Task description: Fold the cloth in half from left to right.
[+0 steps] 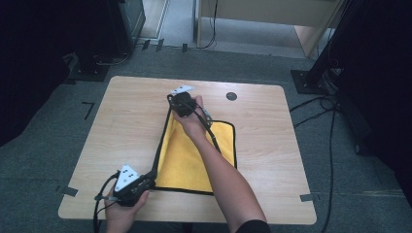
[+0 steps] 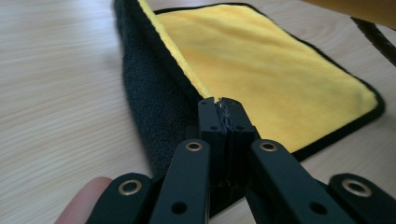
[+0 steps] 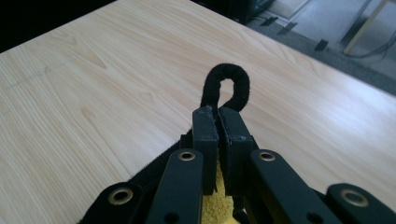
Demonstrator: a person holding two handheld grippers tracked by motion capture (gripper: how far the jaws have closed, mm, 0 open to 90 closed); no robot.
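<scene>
A yellow cloth with a black underside and black trim lies on the wooden table, its left edge lifted and folded over. My left gripper is shut on the cloth's near left corner; in the left gripper view the gripper pinches the cloth where yellow meets black fleece. My right gripper is shut on the far left corner. In the right gripper view the gripper clamps the cloth's black hanging loop, and yellow fabric shows below.
A small dark round cap is set in the table near its far edge. Cables and stand bases lie on the grey carpet around the table. A pale wooden desk stands beyond.
</scene>
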